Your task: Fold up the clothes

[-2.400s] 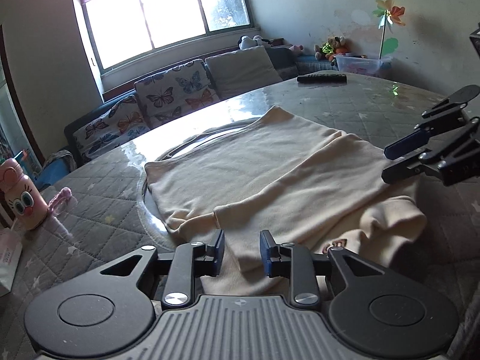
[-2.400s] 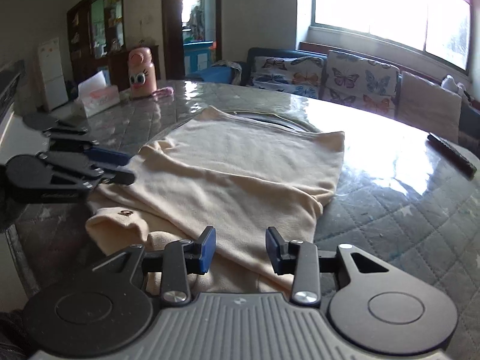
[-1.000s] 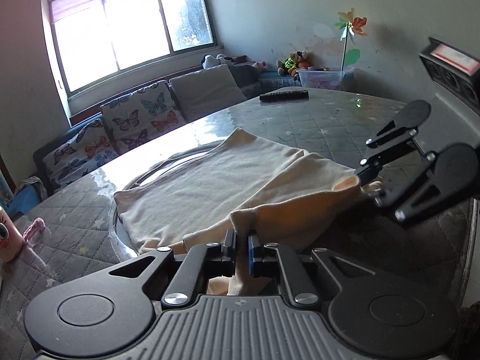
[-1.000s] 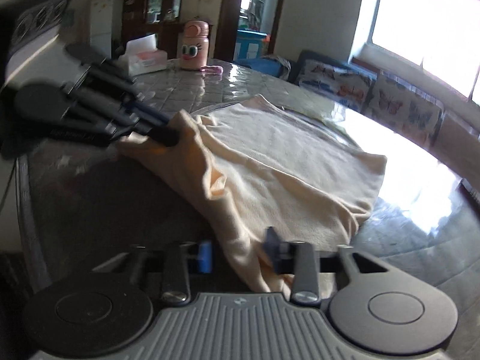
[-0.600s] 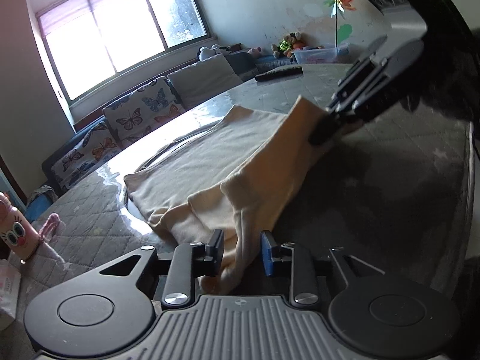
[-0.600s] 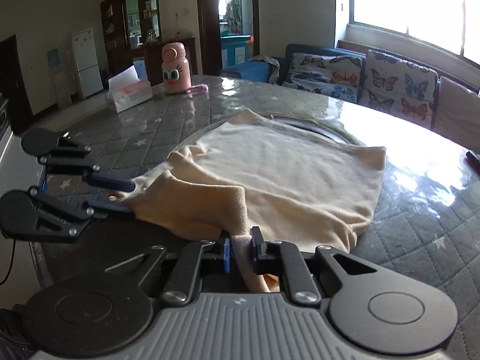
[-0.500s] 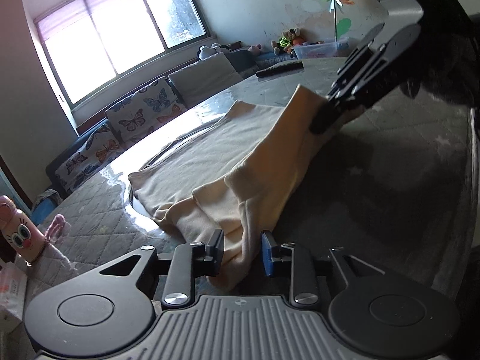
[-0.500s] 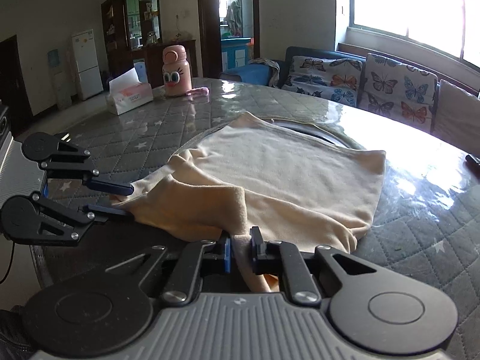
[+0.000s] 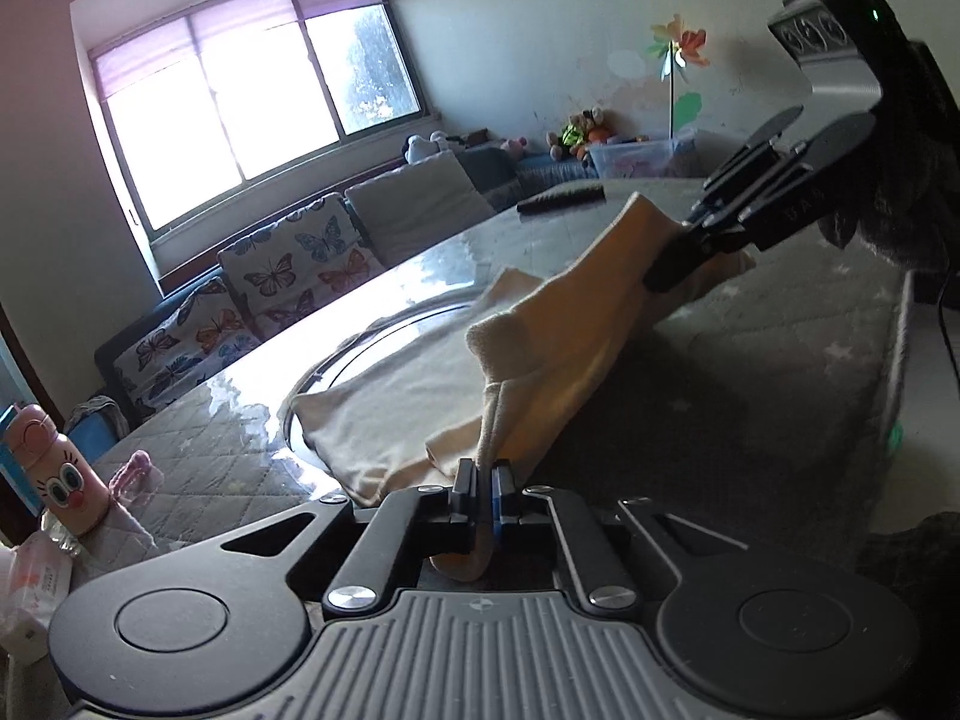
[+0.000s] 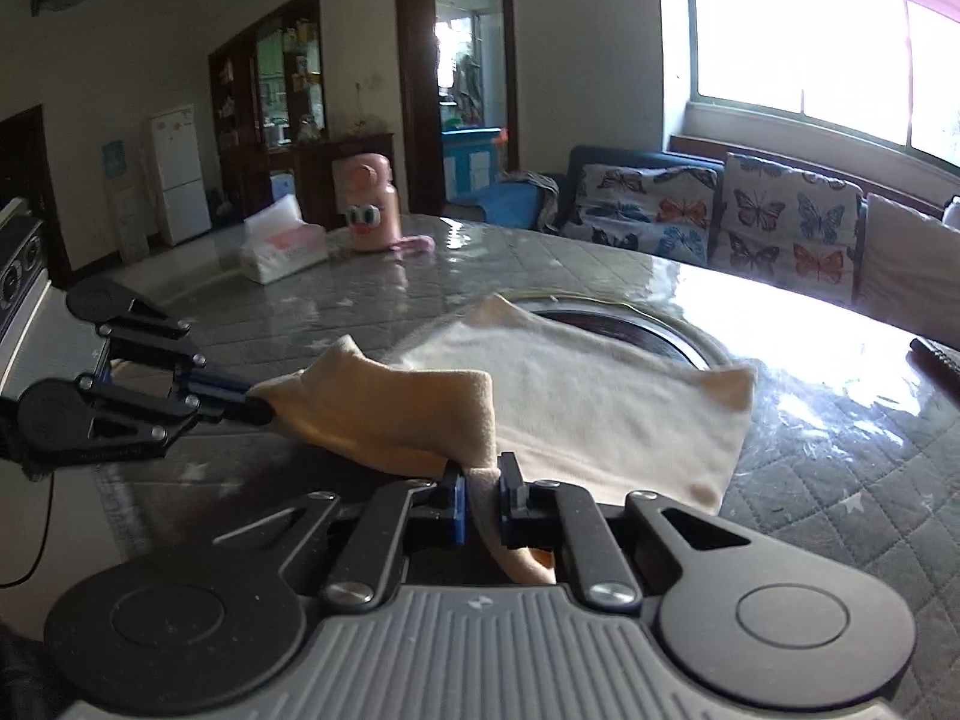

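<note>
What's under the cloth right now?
The cloth lies on the quilted table, partly over a round ring. Both grippers lift its near edge; the ring's covered part is hidden.

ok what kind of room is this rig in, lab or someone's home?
Looks like a home living and dining room, not a lab. A sofa with butterfly-print cushions sits under the window, a white fridge stands at the back by a cabinet, and stuffed toys line the far wall behind the quilted round table.

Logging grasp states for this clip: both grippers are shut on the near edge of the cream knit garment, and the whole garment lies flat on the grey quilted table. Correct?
Not quite. Both the left gripper and right gripper are shut on the cream knit garment, but its near edge is lifted off the grey quilted table; only the far part lies flat, as the right wrist view shows.
</note>
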Tool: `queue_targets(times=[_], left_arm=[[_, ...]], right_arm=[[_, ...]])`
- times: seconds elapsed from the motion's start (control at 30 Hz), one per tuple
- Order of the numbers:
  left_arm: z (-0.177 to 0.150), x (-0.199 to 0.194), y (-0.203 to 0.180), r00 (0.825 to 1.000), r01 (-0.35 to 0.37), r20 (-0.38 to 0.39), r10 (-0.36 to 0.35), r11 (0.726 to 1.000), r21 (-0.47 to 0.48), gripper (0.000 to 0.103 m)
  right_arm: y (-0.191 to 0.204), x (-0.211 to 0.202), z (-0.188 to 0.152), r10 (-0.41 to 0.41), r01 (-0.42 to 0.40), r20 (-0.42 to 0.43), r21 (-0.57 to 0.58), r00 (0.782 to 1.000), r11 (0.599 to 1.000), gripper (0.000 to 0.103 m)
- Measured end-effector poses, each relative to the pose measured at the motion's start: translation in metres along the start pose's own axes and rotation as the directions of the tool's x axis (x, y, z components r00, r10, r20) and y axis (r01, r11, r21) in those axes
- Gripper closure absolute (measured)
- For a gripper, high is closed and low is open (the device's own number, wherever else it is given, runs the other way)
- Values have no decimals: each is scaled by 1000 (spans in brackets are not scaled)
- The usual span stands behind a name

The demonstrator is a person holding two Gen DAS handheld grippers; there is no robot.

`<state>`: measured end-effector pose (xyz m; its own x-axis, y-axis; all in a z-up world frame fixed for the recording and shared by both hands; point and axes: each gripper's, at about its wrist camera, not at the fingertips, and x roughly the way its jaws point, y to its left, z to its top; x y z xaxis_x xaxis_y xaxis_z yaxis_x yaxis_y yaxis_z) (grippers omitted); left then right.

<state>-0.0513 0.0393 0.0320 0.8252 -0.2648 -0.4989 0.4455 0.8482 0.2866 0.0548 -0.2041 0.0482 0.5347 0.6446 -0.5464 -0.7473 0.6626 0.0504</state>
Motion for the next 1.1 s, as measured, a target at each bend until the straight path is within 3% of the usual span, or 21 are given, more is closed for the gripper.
queue_targets(times=[0.27, 0.4, 0.73, 0.93, 1.1], left_arm=[[-3, -68, -24, 999, 41, 14, -41, 999, 0, 98], [-1, -66, -21, 999, 27, 20, -27, 999, -20, 98], [30, 6, 25, 999, 8, 37, -5, 998, -66, 98], [39, 77, 49, 1000, -4, -29, 1, 997, -83, 98], [23, 129, 52, 993, -33, -118, 23, 996, -84, 97]], right_arm=[[40, -65, -12, 73, -72, 8, -28, 997, 997, 94], [55, -73, -13, 77, -78, -13, -53, 997, 996, 94], [15, -24, 18, -4, 4, -25, 12, 1000, 1000, 94], [-27, 31, 34, -45, 49, -66, 62, 997, 997, 94], [-52, 74, 23, -87, 101, -106, 129, 991, 987, 91]])
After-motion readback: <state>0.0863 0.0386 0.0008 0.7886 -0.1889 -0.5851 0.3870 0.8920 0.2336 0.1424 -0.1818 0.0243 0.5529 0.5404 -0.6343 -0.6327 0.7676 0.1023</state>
